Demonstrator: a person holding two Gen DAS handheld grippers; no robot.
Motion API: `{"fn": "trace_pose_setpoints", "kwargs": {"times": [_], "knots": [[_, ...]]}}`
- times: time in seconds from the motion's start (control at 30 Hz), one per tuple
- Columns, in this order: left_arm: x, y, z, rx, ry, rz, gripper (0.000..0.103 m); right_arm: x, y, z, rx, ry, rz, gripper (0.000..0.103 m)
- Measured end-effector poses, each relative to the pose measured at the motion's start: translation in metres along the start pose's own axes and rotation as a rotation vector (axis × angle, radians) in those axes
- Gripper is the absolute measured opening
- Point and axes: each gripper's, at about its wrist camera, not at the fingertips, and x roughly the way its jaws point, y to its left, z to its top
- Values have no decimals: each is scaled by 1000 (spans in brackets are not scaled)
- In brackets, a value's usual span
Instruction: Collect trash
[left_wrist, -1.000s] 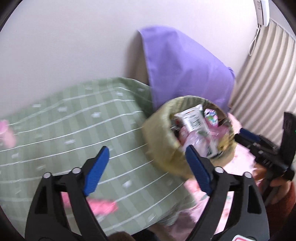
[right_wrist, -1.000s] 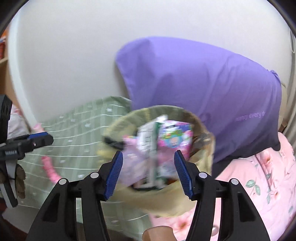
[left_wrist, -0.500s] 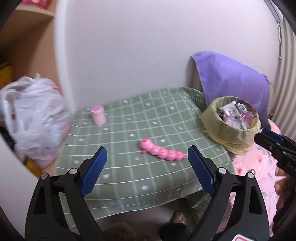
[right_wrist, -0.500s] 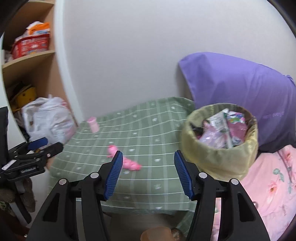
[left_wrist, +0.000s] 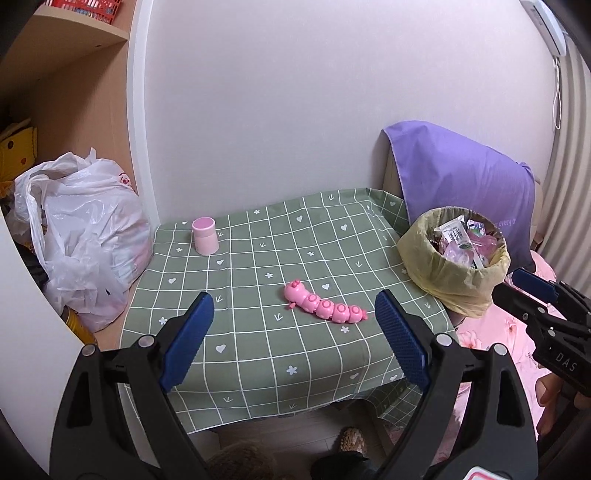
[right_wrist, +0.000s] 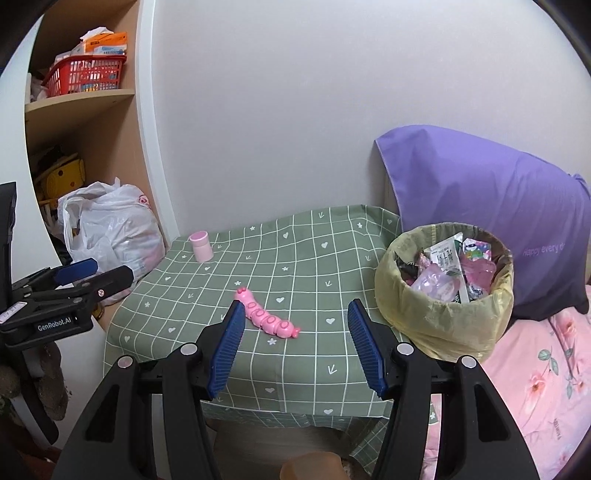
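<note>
A trash bin (left_wrist: 456, 273) lined with a yellow bag and full of wrappers and cartons stands at the right end of the table, beside the bed; it also shows in the right wrist view (right_wrist: 445, 295). My left gripper (left_wrist: 293, 339) is open and empty, held back in front of the table. My right gripper (right_wrist: 295, 343) is open and empty too, at a similar distance. Each gripper shows at the edge of the other's view, the right one (left_wrist: 535, 295) and the left one (right_wrist: 74, 280).
The table has a green checked cloth (left_wrist: 258, 280) with a pink caterpillar toy (left_wrist: 323, 306) in the middle and a pink cup (left_wrist: 204, 235) at the back left. A white plastic bag (left_wrist: 81, 236) sits by the shelves. A purple pillow (right_wrist: 487, 206) leans behind the bin.
Both grippers have pulled back from close over the trash bin to well in front of the table. The whole table, the toy, cup and plastic bag came into view.
</note>
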Motion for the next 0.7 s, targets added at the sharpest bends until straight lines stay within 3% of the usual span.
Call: {"fn": "trace_pose_setpoints", "kwargs": {"times": [0.7], "knots": [[-15,8,-4,-16,-8,24,85,-2,16,-2,-33,5,32,55]]}}
